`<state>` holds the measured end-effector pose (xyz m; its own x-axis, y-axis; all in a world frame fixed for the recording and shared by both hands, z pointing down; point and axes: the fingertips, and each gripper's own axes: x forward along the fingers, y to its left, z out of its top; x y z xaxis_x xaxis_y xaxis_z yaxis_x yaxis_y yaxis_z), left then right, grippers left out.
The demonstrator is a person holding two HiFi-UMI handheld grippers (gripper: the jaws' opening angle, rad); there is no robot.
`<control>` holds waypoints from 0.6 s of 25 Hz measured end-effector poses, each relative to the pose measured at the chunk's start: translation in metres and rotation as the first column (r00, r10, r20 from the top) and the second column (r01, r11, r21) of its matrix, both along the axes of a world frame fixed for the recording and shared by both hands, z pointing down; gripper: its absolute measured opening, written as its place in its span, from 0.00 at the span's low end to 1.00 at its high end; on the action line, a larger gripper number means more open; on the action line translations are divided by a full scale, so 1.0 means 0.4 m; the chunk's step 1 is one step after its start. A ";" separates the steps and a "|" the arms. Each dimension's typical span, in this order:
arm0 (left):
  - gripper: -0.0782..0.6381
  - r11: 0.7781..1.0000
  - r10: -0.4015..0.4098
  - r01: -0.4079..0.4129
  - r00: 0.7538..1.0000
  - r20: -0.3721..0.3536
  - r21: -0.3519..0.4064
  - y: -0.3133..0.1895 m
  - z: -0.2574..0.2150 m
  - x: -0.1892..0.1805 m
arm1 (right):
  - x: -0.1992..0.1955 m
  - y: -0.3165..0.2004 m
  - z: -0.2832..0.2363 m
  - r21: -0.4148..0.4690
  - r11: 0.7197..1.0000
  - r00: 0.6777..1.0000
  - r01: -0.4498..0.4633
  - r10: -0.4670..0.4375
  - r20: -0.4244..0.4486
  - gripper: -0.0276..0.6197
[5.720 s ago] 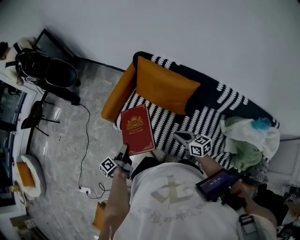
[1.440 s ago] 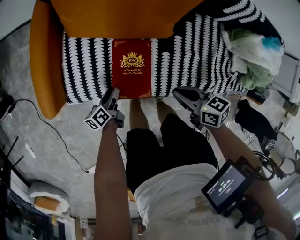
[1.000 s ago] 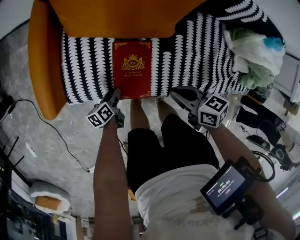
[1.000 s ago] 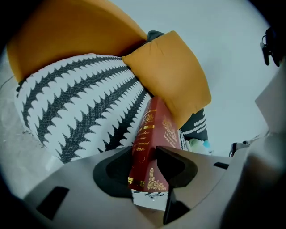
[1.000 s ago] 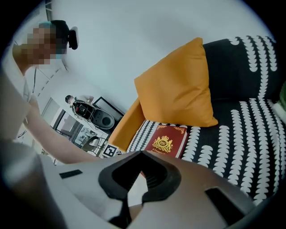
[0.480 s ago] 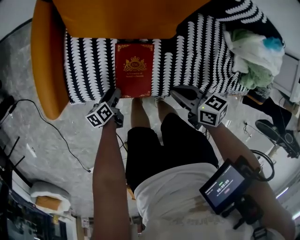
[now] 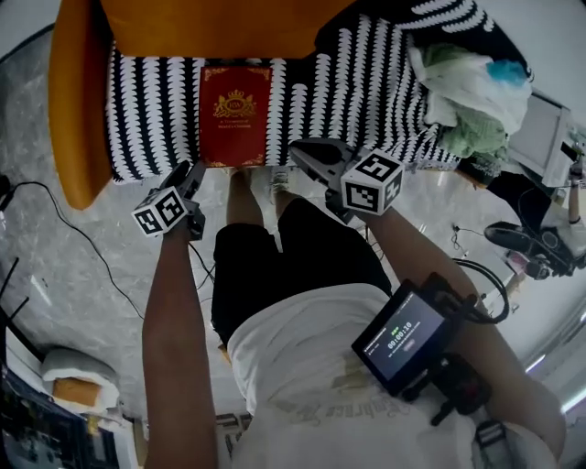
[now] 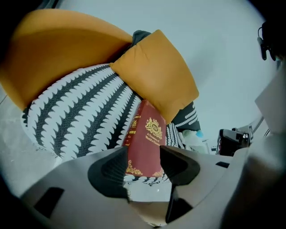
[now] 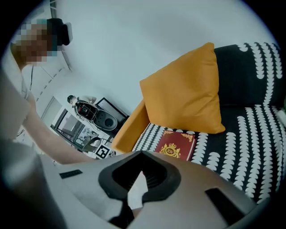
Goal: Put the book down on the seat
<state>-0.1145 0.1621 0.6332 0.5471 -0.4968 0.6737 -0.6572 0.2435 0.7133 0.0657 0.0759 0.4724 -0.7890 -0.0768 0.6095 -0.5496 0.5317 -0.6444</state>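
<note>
Two empty sets of jaws — left gripper (image 8: 143,156) just spread wide, right gripper (image 9: 142,156) closed — could nudge the book (image 7: 234,114) off the near edge of the seat (image 7: 146,119).

The book (image 7: 234,114) is red-and-gold, seat (image 7: 151,110) black-and-white patterned, cushion (image 7: 220,27) orange, cloth (image 7: 467,137) perhaps green.

Soft, even light fills all three views, with no hard shadows; the head view is slightly dim and cool, and the floor (image 7: 92,266) at its left carries a faint sheen; straight lines bow toward that frame's borders; both gripper views are round fisheye pictures with black corners and heavy bending at the rim; the wall (image 8: 214,40) reads pale and bright across their upper parts; the book (image 8: 147,138) is sharp, its gold print crisp; the left gripper (image 8: 144,162), close in the lower frame, looks soft and shaded.
</note>
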 end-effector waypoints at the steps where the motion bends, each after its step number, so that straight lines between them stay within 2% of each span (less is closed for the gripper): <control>1: 0.43 1.000 -0.001 0.001 1.000 -0.002 0.000 0.005 -0.010 0.000 | -0.004 0.000 -0.007 0.003 1.000 1.000 0.004 -0.004 0.008 0.06; 7: 0.42 0.999 -0.037 0.038 0.999 0.031 -0.017 0.030 -0.057 -0.007 | 0.007 -0.016 -0.053 0.046 0.999 0.999 0.003 -0.005 0.042 0.06; 11: 0.41 1.000 -0.021 0.022 0.997 0.070 -0.003 0.043 -0.124 0.014 | 0.037 -0.012 -0.094 0.065 0.998 0.999 0.007 -0.011 0.053 0.06; 15: 0.38 1.000 -0.024 0.023 0.997 0.079 0.016 0.054 -0.198 0.052 | 0.065 -0.007 -0.137 0.085 0.996 0.998 0.013 -0.018 0.063 0.06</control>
